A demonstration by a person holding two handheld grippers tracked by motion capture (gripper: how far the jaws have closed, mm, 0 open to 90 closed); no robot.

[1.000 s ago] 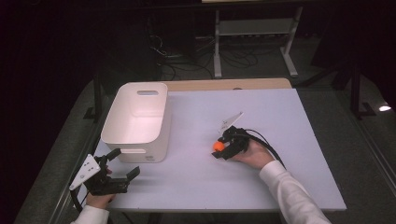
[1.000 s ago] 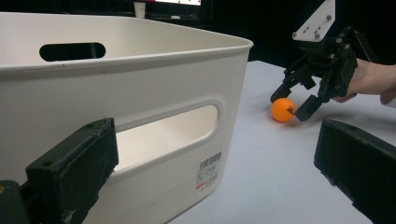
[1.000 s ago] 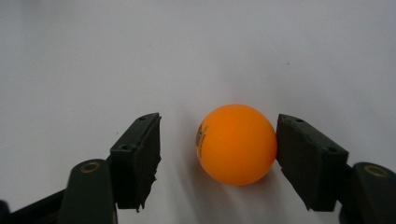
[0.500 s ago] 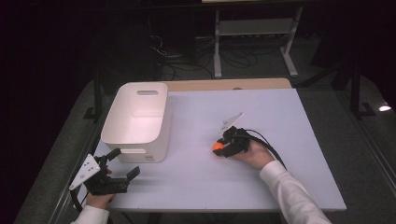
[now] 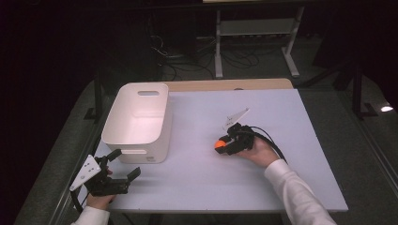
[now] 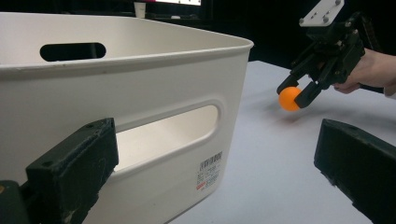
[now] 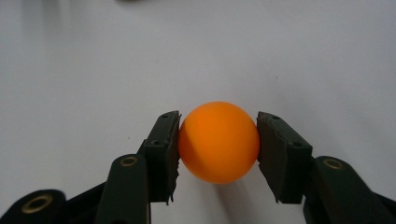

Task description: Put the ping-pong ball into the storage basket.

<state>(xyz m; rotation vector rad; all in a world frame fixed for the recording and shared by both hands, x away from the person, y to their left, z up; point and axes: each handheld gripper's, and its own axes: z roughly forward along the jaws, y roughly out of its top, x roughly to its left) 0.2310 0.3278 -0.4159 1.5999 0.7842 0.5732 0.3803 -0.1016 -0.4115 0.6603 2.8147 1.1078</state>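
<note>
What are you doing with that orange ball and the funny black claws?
A person holds a claw-like gripper in each hand at a white table. The right gripper has its jaws closed on a small orange ball, just above the tabletop. The left gripper is open and holds nothing, near the front of a white bin. The bin looks empty.

Looking forward and down from above the near edge in the high view, taking in the whole table (image 5: 197, 187); riding low in the left gripper view, facing the white bin (image 6: 154, 107) close up; pressing tight to the orange ball (image 7: 218, 141) in the right gripper view; sharing bin and ball between high and left gripper views
</note>
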